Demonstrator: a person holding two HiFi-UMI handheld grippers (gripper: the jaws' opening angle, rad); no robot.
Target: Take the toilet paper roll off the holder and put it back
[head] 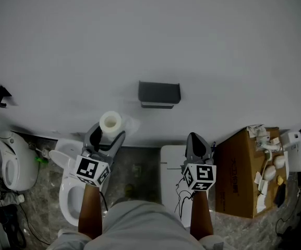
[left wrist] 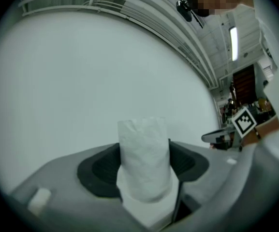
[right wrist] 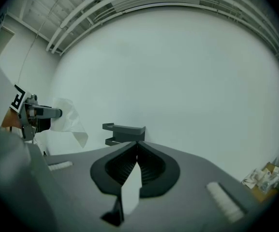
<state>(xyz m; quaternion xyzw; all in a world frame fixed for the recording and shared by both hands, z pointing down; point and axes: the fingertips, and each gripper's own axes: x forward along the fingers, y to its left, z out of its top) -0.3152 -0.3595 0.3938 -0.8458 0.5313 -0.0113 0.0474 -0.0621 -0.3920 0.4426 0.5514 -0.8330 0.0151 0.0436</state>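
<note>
A white toilet paper roll (head: 110, 123) is off the holder, held upright with a loose sheet hanging beside it. My left gripper (head: 105, 133) is shut on it, low and to the left of the dark grey wall holder (head: 159, 94). In the left gripper view the roll (left wrist: 144, 163) fills the gap between the two pads, and the left gripper (left wrist: 145, 170) faces a bare white wall. My right gripper (head: 197, 142) hovers below and right of the holder, its jaws together and empty. The right gripper view shows that gripper (right wrist: 137, 145) pointing at the holder (right wrist: 124, 132), with the roll (right wrist: 66, 115) to the left.
A white toilet (head: 69, 186) stands under my left hand and a white box-shaped unit (head: 172, 181) under my right. A cardboard box (head: 241, 173) with small items on it sits at the right. Another white fixture (head: 12, 160) is at the far left.
</note>
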